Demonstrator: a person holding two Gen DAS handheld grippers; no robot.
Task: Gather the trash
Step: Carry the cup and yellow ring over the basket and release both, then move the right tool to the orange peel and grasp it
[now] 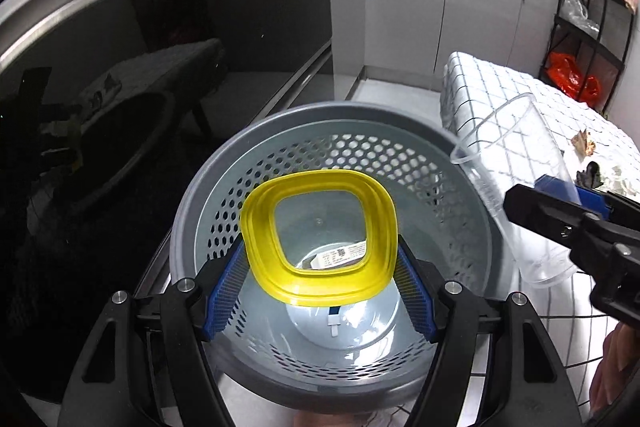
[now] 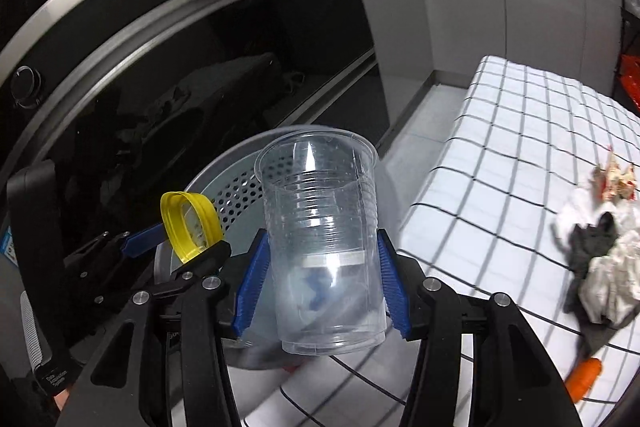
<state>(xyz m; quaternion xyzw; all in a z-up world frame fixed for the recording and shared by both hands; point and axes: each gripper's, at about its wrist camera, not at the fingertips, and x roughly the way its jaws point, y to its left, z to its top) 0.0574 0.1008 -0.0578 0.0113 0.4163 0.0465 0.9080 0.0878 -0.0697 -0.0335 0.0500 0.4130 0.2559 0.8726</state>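
Both tongs are loaded: left tongs (image 1: 320, 263) pinch the yellow lid (image 1: 320, 239) directly above the grey basket (image 1: 460, 163); right tongs (image 2: 320, 283) pinch the clear cup (image 2: 320, 239), seemingly just beside its rim.

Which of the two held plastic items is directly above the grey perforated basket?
The yellow-rimmed plastic lid in the left gripper; the clear plastic cup, in the right gripper, is beside the basket rim.
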